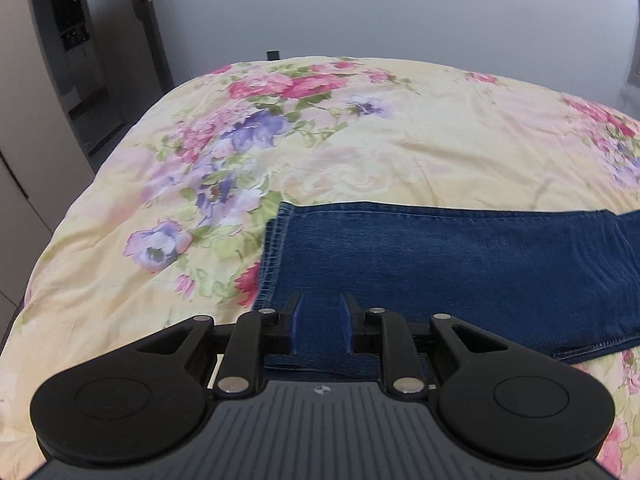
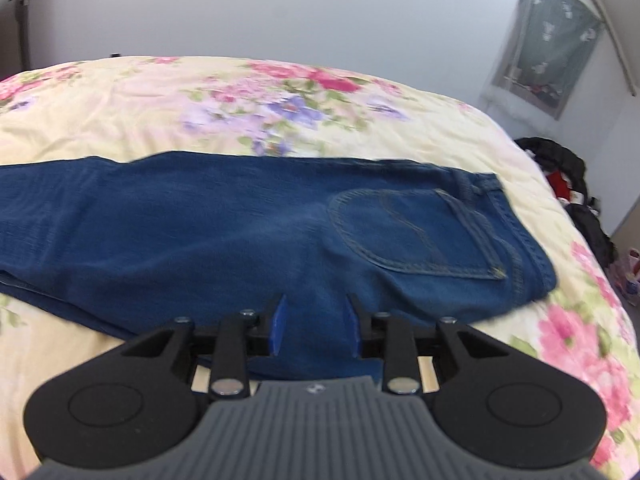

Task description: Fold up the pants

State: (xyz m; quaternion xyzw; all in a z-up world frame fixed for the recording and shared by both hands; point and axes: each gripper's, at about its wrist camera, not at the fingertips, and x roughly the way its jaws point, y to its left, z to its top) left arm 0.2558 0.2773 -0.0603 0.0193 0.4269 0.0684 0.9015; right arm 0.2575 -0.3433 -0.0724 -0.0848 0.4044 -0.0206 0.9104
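Observation:
Blue jeans lie flat on a floral bed, folded lengthwise with one leg on the other. The left wrist view shows the leg end (image 1: pixel 460 264) with its hem at the left. My left gripper (image 1: pixel 320 322) is open, its blue pads over the near edge of the leg by the hem. The right wrist view shows the waist end (image 2: pixel 280 232) with a back pocket (image 2: pixel 416 236) facing up. My right gripper (image 2: pixel 314 326) is open over the near edge of the seat. Neither gripper holds cloth.
The bed (image 1: pixel 400 140) has a yellow floral cover. A door and dark doorway (image 1: pixel 80 60) stand beyond the bed's left end. A dark pile of clothes (image 2: pixel 568 176) lies on the floor past the right end, below a curtained window (image 2: pixel 552 40).

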